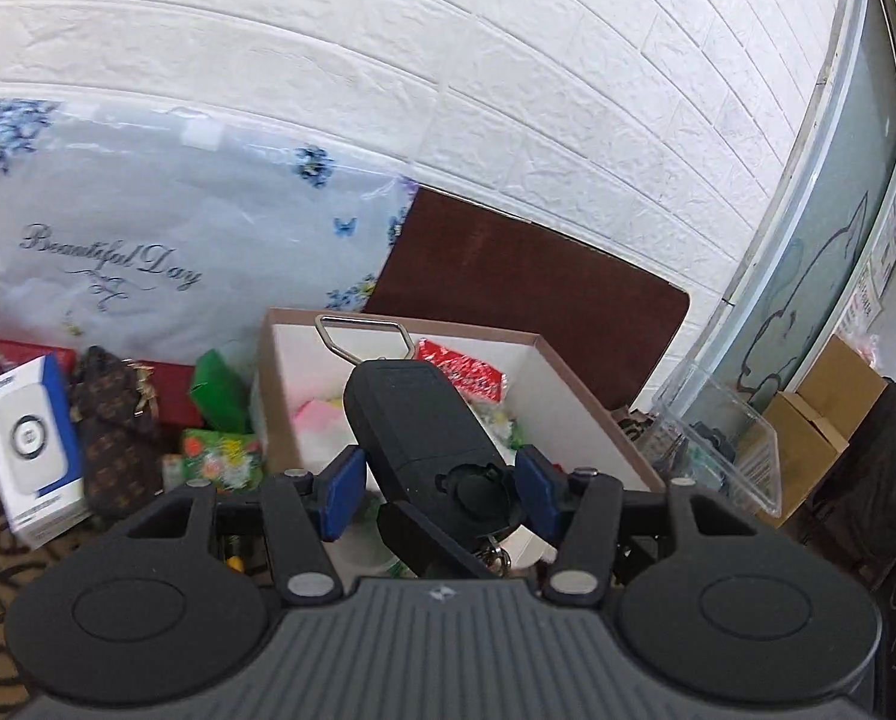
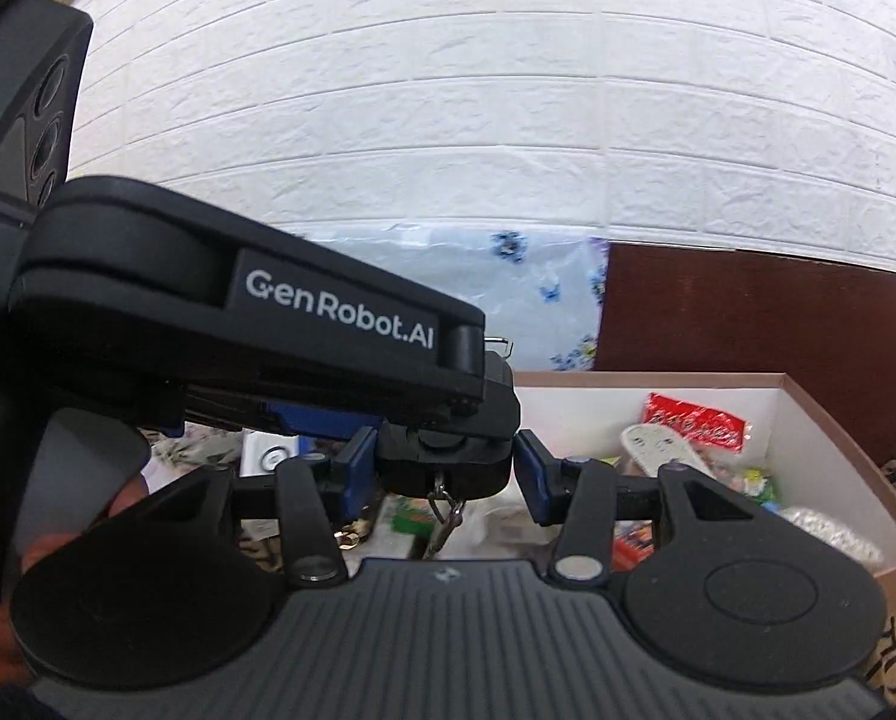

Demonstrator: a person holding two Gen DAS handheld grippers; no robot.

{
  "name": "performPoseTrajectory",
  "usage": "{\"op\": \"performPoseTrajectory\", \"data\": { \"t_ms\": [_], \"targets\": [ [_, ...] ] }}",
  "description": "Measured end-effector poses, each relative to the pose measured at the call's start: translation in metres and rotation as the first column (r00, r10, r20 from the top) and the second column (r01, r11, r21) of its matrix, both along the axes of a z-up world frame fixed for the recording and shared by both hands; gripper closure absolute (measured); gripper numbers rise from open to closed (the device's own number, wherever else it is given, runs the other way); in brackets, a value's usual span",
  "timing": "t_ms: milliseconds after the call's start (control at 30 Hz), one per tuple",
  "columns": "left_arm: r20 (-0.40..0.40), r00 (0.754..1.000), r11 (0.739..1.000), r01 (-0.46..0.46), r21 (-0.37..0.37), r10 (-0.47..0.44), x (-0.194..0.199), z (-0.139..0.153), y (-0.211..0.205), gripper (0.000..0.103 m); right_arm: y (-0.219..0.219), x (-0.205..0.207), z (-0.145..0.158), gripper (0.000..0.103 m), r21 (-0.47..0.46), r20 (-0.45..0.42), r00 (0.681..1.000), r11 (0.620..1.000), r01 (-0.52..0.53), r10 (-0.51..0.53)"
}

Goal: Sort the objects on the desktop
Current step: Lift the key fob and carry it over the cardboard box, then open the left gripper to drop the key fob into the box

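Observation:
A black key case point(image 1: 414, 420), with a metal loop at its far end and a key ring at its near end, hangs in the air above an open cardboard box point(image 1: 276, 396). In the left wrist view my left gripper point(image 1: 441, 477) is shut on it, one blue pad on each side. The right wrist view shows my right gripper point(image 2: 444, 462) shut on the near end of the same key case point(image 2: 448, 468), with the ring dangling below. The left gripper's body point(image 2: 237, 312) reaches in from the left over the case. A hand point(image 2: 3, 648) holds it at the lower left.
The box point(image 2: 820, 420) holds a red packet point(image 2: 697, 426), a white piece and several small wrapped items. Left of it lie a white-and-blue carton point(image 1: 27, 438), a brown patterned pouch point(image 1: 117, 438) and a floral bag point(image 1: 147, 228). A clear plastic bin point(image 1: 742, 438) and brown cartons point(image 1: 820, 414) stand at the right.

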State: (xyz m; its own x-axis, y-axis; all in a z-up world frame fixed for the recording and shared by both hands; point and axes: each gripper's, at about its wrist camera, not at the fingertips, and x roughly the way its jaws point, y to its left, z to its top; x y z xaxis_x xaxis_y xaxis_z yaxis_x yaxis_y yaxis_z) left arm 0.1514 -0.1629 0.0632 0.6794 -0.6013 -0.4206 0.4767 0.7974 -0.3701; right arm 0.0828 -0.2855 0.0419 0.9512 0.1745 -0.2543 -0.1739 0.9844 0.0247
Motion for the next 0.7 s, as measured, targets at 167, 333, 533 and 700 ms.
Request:
{"op": "performPoseTrajectory", "data": {
  "t_ms": [167,333,533,700],
  "targets": [
    [-0.012,0.999,0.999,0.034,-0.004,-0.034,0.029,-0.005,-0.031,0.045,-0.029,0.025,-0.001,0.055,0.027,-0.010,0.999,0.999,0.043,-0.043],
    [-0.067,0.993,0.995,0.097,-0.025,-0.099,0.054,-0.019,-0.067,0.045,-0.058,0.045,-0.011,0.055,0.001,-0.039,0.995,0.996,0.087,-0.087],
    [-0.128,0.977,0.985,0.169,-0.021,-0.171,0.078,-0.040,-0.118,0.045,-0.101,0.060,-0.030,0.055,-0.006,-0.101,0.982,0.987,0.158,-0.157],
    [-0.116,0.965,0.972,0.235,-0.022,-0.236,0.091,-0.041,-0.146,0.048,-0.125,0.078,-0.039,0.056,-0.065,-0.160,0.958,0.971,0.231,-0.238]
  ]
}}
